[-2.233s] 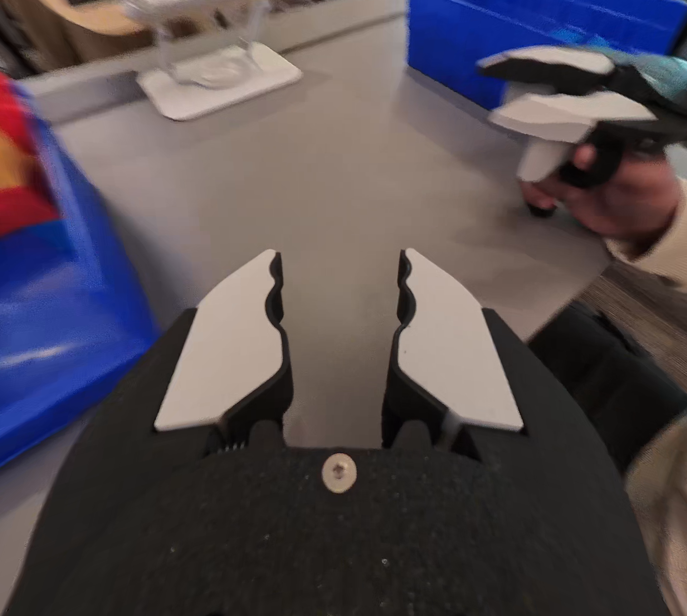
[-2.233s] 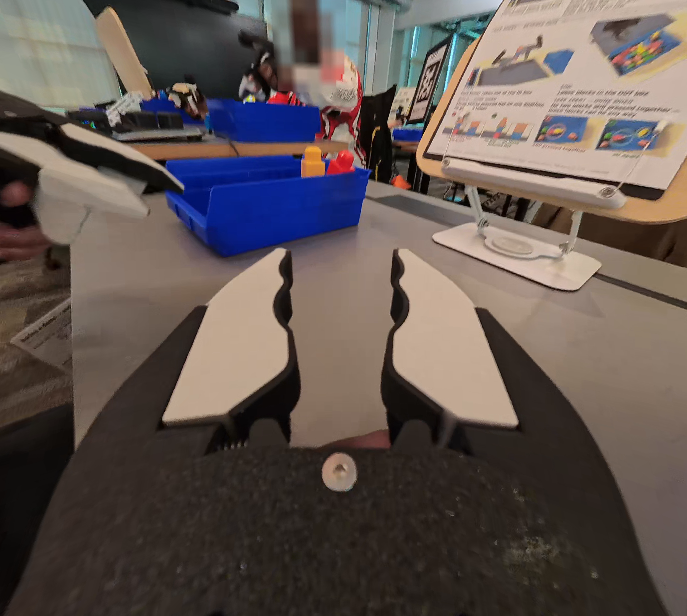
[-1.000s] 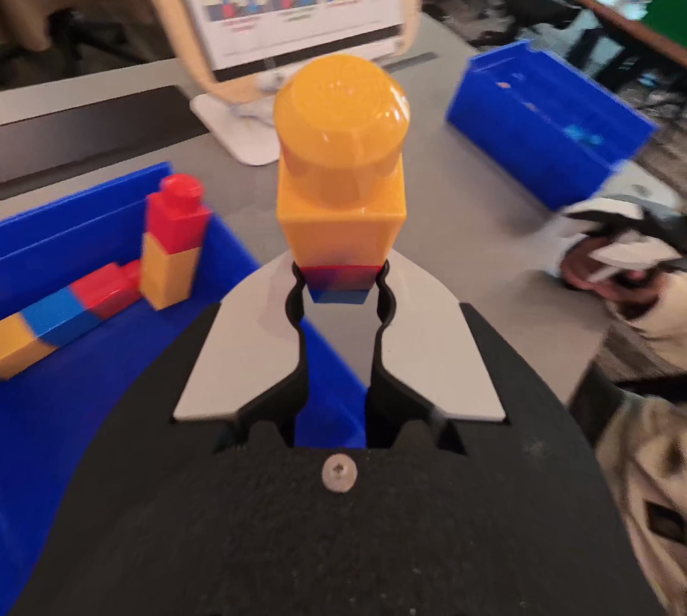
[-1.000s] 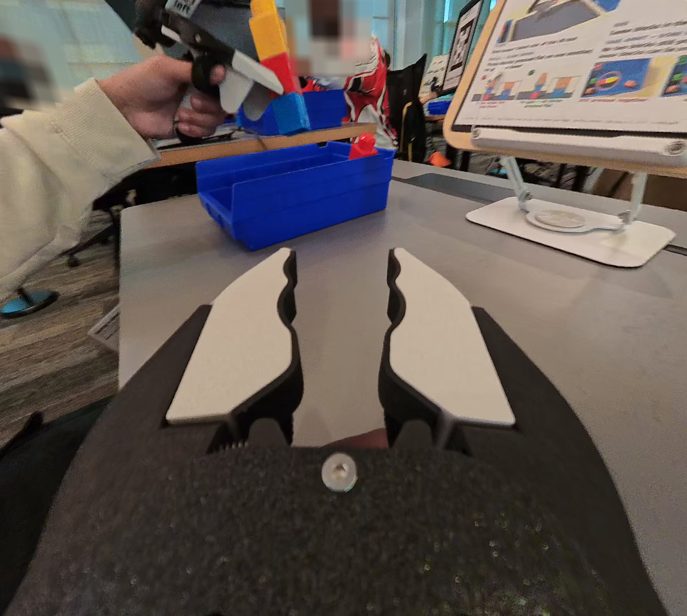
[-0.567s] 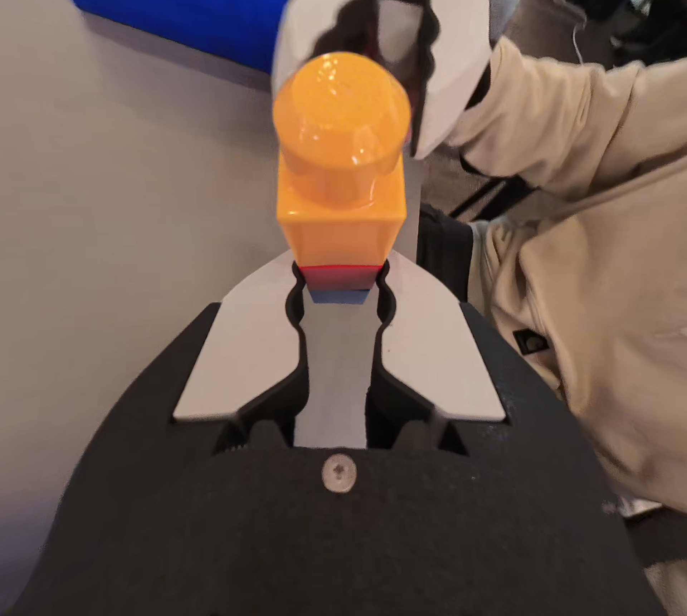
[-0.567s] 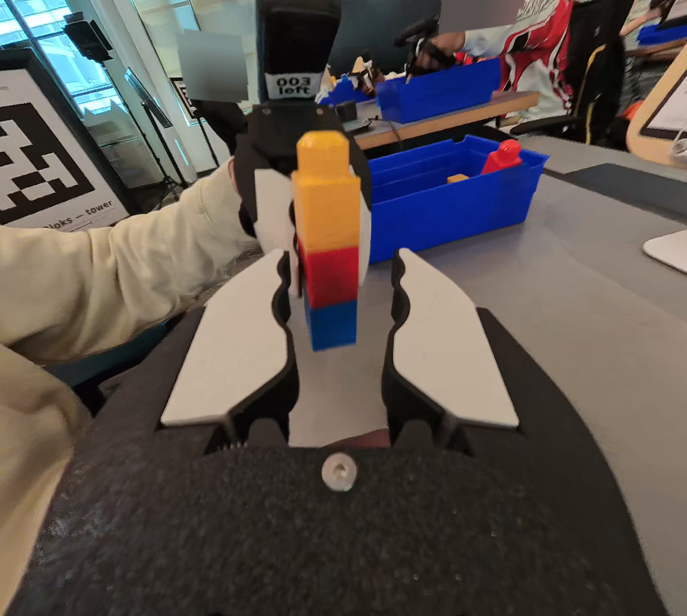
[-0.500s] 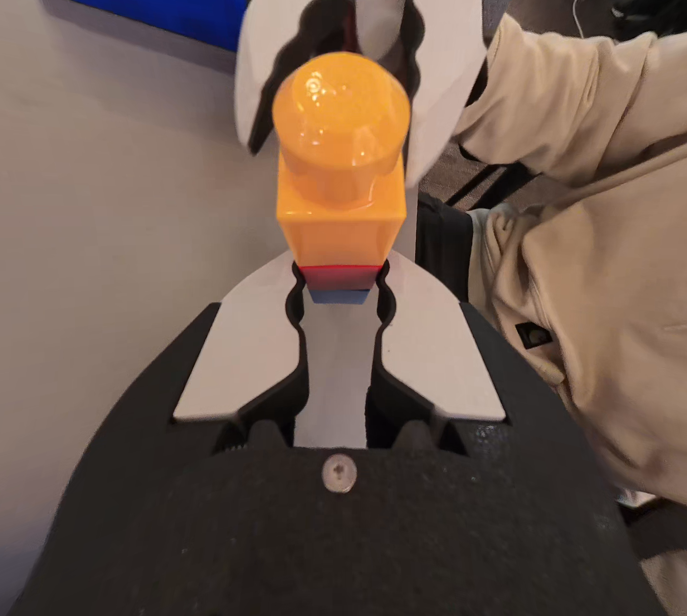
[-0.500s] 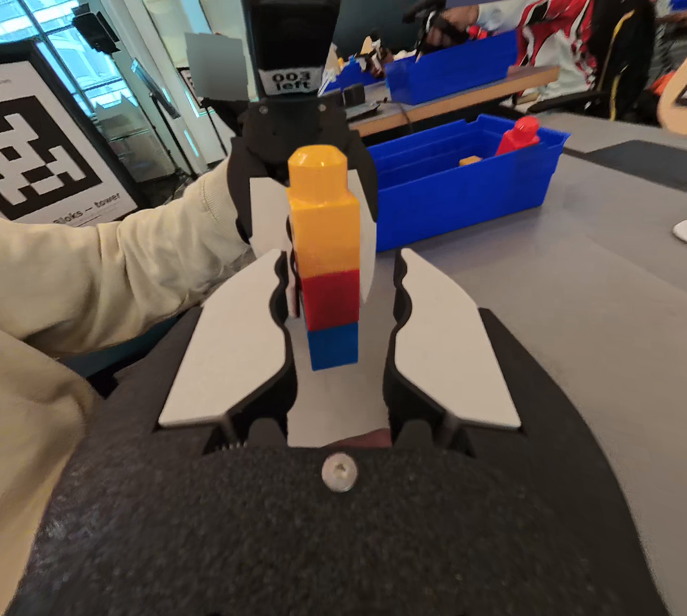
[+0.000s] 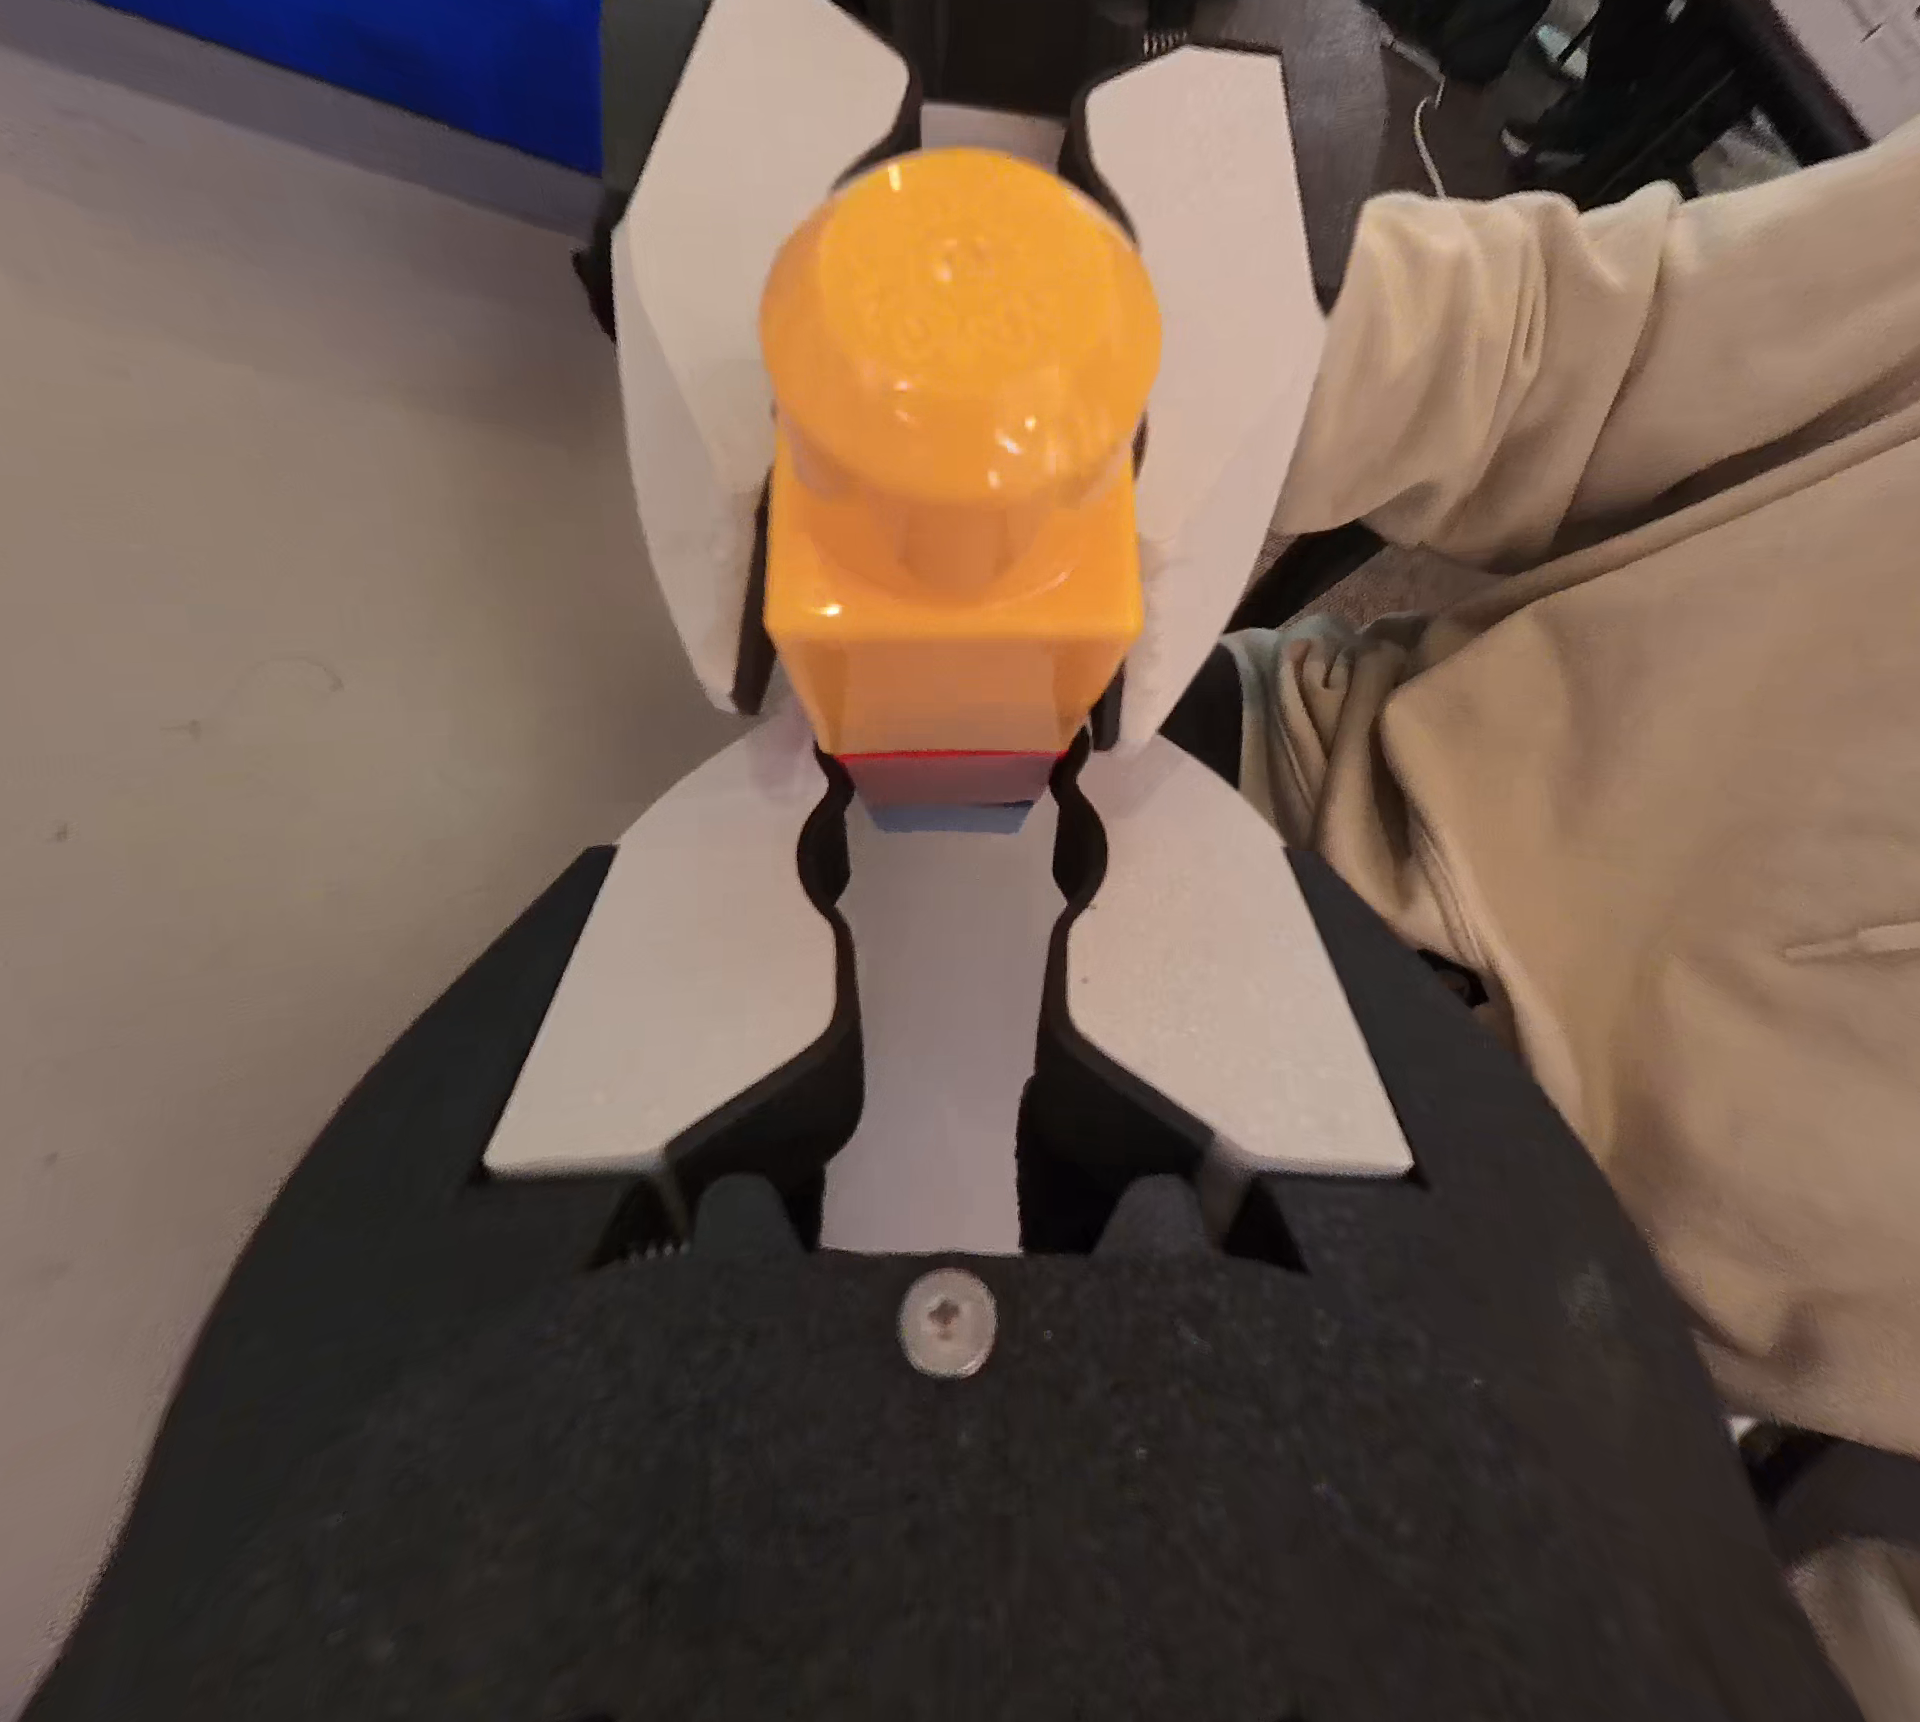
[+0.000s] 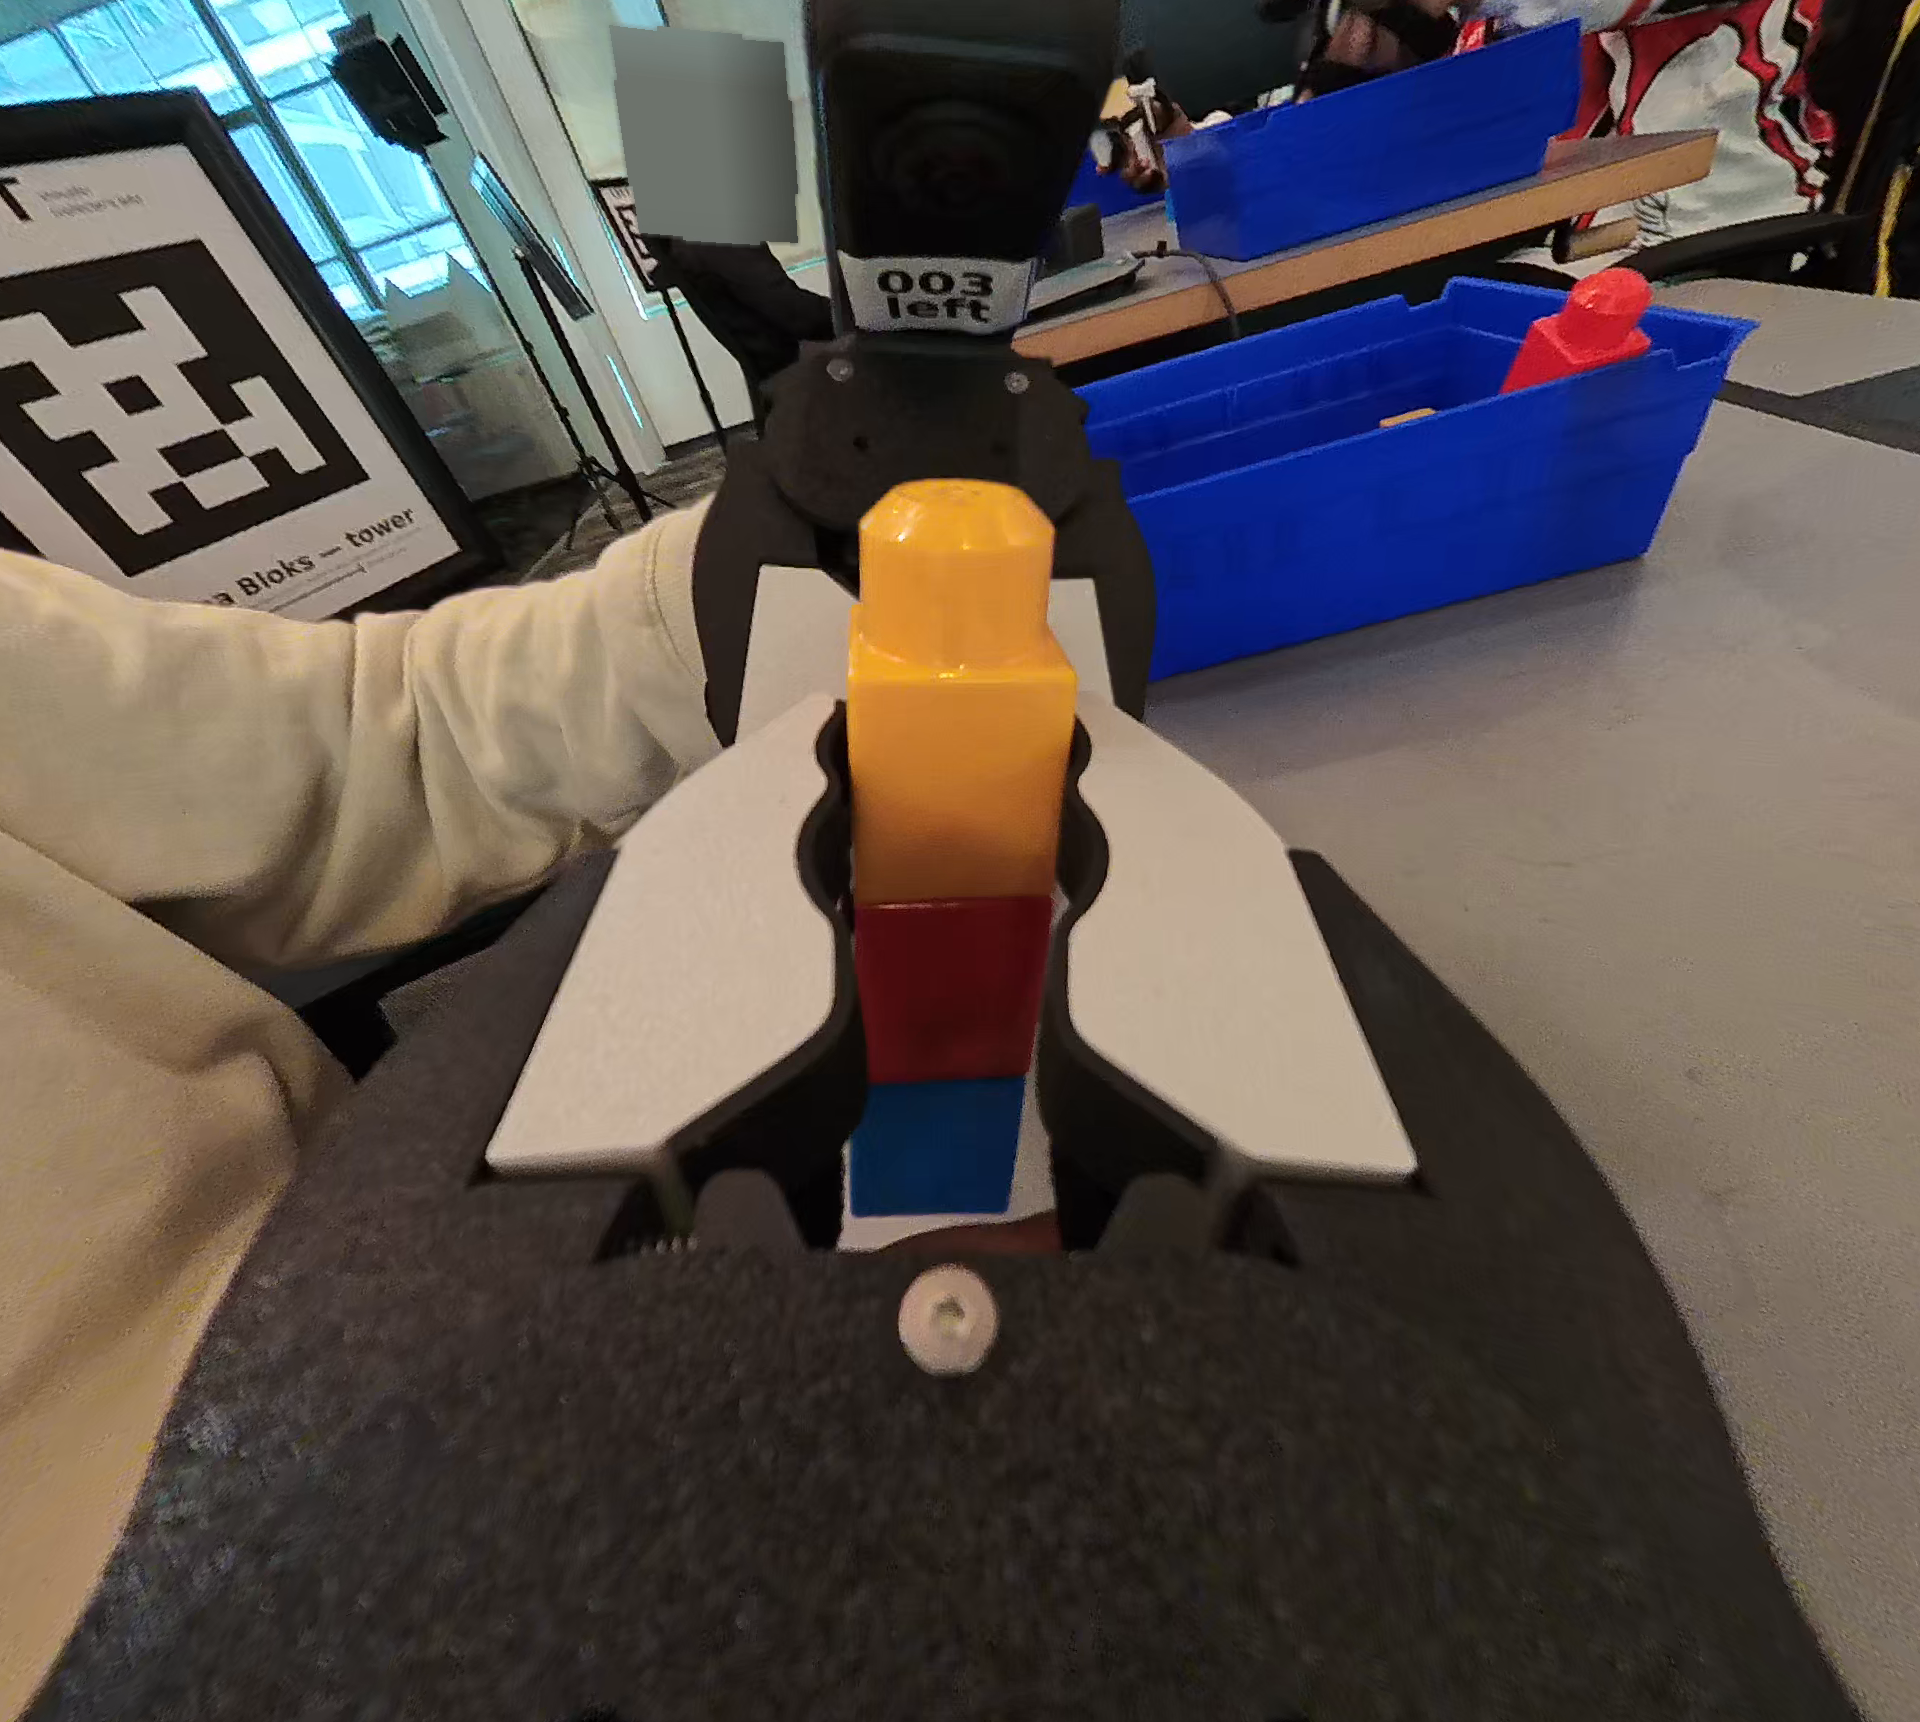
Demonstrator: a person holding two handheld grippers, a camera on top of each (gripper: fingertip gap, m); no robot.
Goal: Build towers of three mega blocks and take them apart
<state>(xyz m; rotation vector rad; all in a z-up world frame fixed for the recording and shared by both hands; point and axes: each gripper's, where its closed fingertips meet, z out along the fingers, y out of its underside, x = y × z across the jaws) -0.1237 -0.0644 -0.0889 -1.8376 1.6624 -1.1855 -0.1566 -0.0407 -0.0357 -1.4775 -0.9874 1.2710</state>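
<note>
I see both grippers clamped on one tower (image 10: 951,851) held above the grey table (image 10: 1558,841) — my left gripper (image 9: 948,799) on the red block (image 10: 948,986), my right gripper (image 10: 951,799) on the orange block (image 9: 951,633). A blue bin (image 10: 1403,529) with a red block inside (image 10: 1579,332) sits beyond. The left tool bears a white label (image 10: 935,296), and a coded placard (image 10: 166,394) stands behind, probably on the floor.

Soft, even indoor light is filling both views, with daylight coming through the tall windows (image 10: 260,10) at the far left of the right wrist view. Small white glare spots are sitting on the rounded top of the orange block (image 9: 956,322), which is looking glossy and slightly soft so close to the lens. The pale surface (image 9: 260,633) is carrying only faint, diffuse shadows. Wide-angle distortion is bending straight lines near the edges, noticeably on the window frames. The cream sleeve (image 9: 1610,737) is smearing with light motion blur, and the background is sitting a little out of focus.
</note>
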